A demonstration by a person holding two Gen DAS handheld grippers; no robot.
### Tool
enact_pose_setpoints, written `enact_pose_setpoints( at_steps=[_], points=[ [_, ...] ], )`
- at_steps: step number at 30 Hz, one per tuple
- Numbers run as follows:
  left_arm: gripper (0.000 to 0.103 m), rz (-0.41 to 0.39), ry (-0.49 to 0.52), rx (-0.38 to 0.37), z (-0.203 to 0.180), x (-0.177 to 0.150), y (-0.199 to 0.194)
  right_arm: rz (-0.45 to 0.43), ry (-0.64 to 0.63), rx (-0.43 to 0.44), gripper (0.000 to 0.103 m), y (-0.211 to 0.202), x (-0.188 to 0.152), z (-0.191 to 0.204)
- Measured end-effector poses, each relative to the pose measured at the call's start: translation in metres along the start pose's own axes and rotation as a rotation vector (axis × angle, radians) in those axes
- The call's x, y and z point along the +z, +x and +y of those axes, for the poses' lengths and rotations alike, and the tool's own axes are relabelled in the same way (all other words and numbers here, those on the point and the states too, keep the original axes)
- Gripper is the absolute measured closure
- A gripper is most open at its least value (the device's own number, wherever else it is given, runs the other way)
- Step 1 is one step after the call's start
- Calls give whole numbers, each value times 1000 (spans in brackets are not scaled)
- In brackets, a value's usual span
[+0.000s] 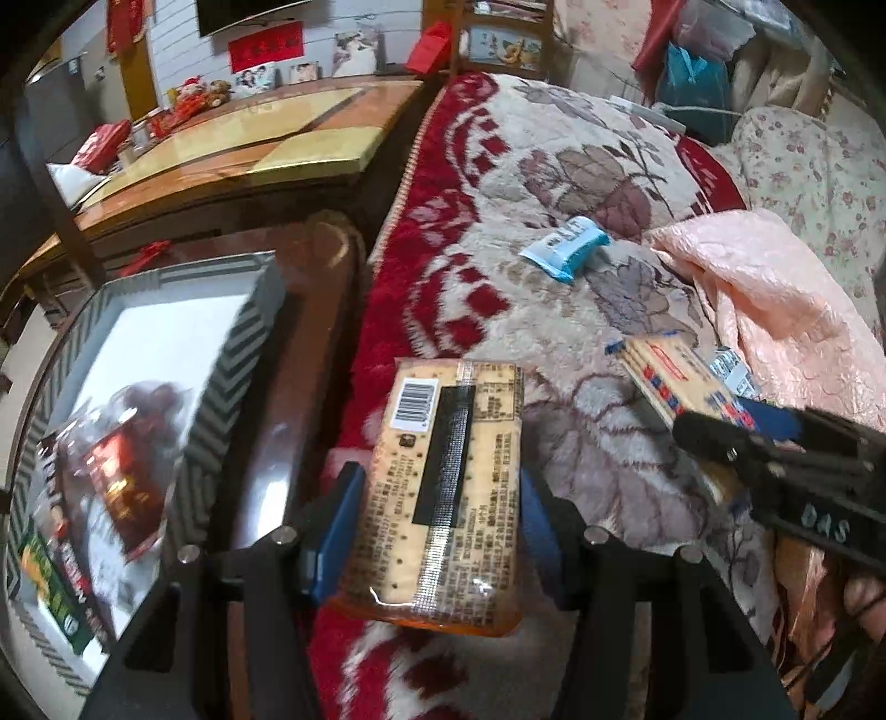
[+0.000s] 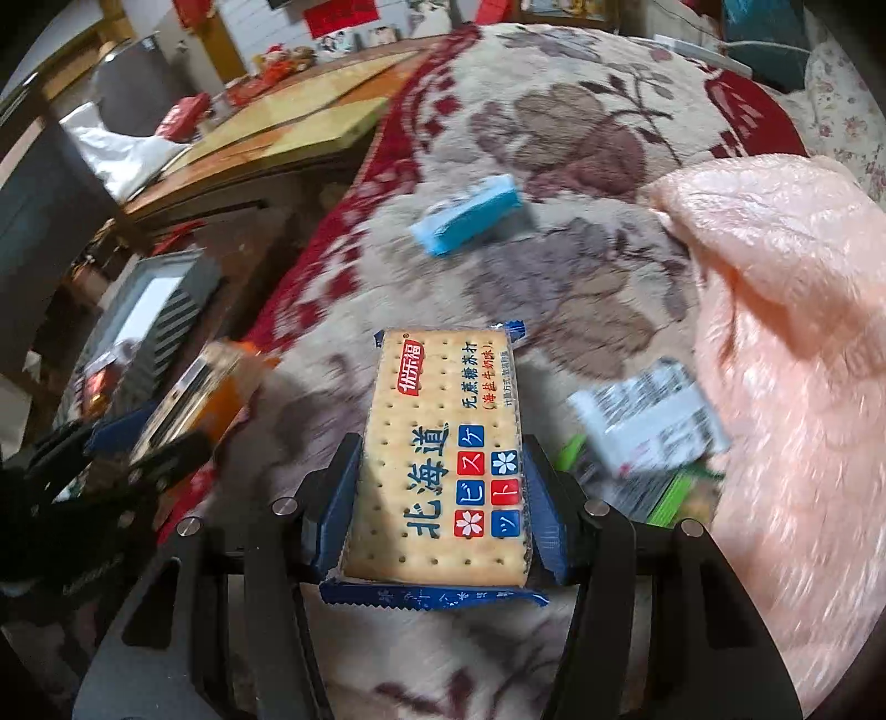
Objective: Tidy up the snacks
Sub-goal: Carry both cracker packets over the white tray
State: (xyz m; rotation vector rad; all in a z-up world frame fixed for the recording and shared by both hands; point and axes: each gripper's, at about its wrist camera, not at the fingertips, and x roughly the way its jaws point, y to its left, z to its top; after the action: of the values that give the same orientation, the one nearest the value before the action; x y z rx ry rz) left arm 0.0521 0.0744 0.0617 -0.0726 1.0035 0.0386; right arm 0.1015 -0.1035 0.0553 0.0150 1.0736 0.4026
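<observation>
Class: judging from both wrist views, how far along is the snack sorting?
Done: some packets lie in the grey box. In hand: left hand-held gripper holds an orange cracker pack; right hand-held gripper a blue one. Left: blue packet on the blanket.

**A lived-in bedroom at home**

This is a room in a private home, used for sleeping and living. A bed fills most of both views, spread with a thick plush blanket (image 1: 554, 183) in red and cream with a large flower pattern. On it lie a crumpled pink quilt (image 1: 775, 288) and, farther back, flower-print bedding (image 1: 819, 166). Beside the bed stands a long wooden table (image 1: 266, 138) with a glossy top. Family-style photos (image 1: 304, 72) lean against the white wall behind it, next to a red paper banner (image 1: 266, 44) and red decorations (image 1: 194, 94). A wooden chair (image 1: 504, 39) stands past the head of the bed.
</observation>
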Motion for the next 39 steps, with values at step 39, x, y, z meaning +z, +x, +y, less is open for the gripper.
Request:
enact_pose_setpoints(
  at_steps=[39],
  points=[
    [45,-105,-260,194,152,-31,-69,-51,-271,116,48,-21,1,177]
  ],
)
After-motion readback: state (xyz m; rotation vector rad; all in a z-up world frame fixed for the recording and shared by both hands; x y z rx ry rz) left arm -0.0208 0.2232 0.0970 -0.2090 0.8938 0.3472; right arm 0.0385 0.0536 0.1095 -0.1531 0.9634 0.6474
